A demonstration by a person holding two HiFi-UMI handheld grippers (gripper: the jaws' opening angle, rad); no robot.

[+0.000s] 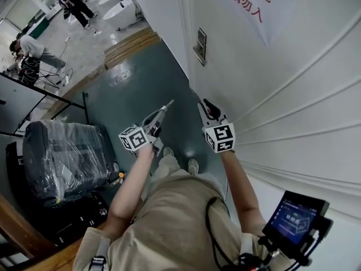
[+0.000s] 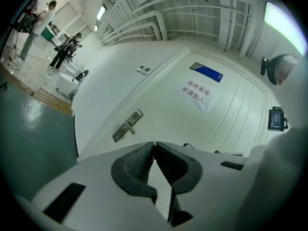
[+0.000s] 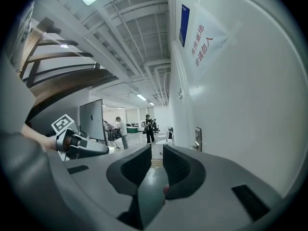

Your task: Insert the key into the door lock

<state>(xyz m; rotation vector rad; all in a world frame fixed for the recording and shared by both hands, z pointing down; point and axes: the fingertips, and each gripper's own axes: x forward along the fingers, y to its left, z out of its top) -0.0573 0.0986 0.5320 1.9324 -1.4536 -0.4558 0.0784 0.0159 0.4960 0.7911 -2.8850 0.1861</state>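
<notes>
Left tool point(image 2: 154, 144) pinching key point(image 1: 168, 104), door lock point(image 2: 127, 125) ahead

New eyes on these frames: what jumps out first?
The big white door with its red-lettered sign fills the head view's right, a metal lock plate near its edge. In front of it hang the left gripper, jaws shut, and the right gripper, jaws slightly apart. A plastic-wrapped chair sits lower left.

Open green floor point(image 1: 132, 92) left of door point(image 1: 293, 95); wrapped chair point(image 1: 62, 151) further left
</notes>
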